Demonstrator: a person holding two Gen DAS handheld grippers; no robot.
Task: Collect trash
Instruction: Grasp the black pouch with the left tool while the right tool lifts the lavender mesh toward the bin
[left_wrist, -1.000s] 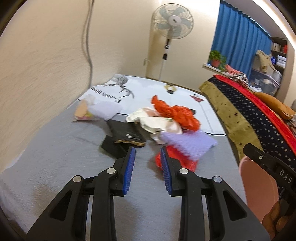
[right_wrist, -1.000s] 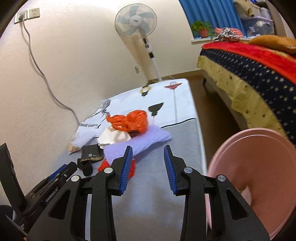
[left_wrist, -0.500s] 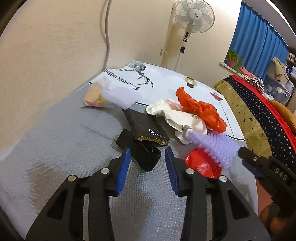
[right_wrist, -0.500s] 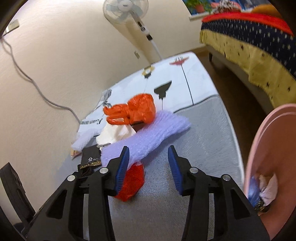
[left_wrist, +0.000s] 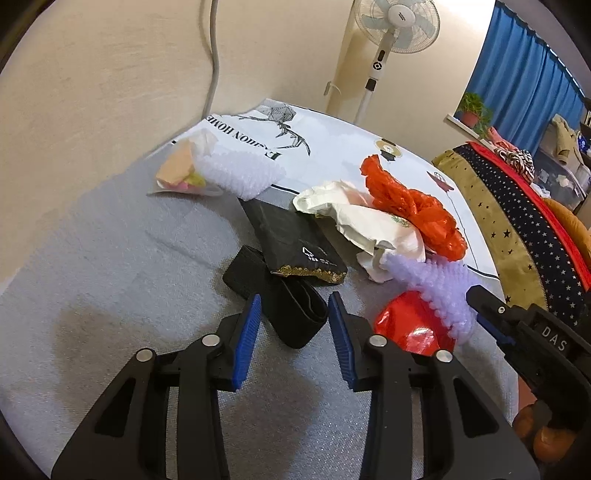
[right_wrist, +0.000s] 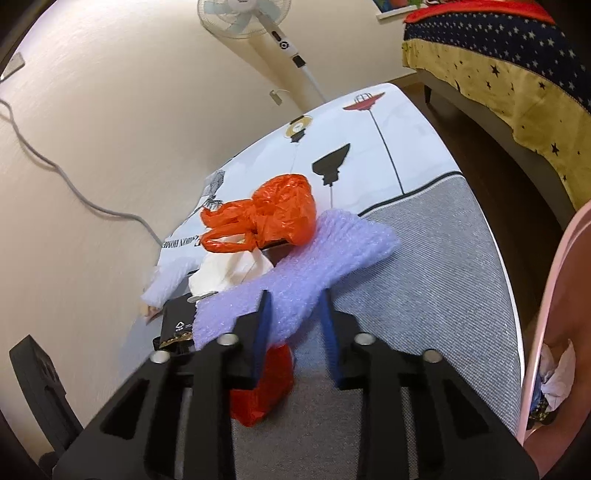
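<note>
Diagonally lying bubble wrap (right_wrist: 295, 273) sits between spread right tongs (right_wrist: 295, 332); left tongs (left_wrist: 293, 332) spread.

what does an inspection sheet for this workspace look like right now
surface: grey mat over a printed white sheet
job's things: black pouch, black band, white bag, orange bag, purple wrap, red foil, pink bin holding some scraps
clutter: second wrap on a snack packet
grippers: left gripper open around the band; right gripper open around the purple wrap
cables: grey cord down the wall
surroundings: fan, bed, curtain
</note>
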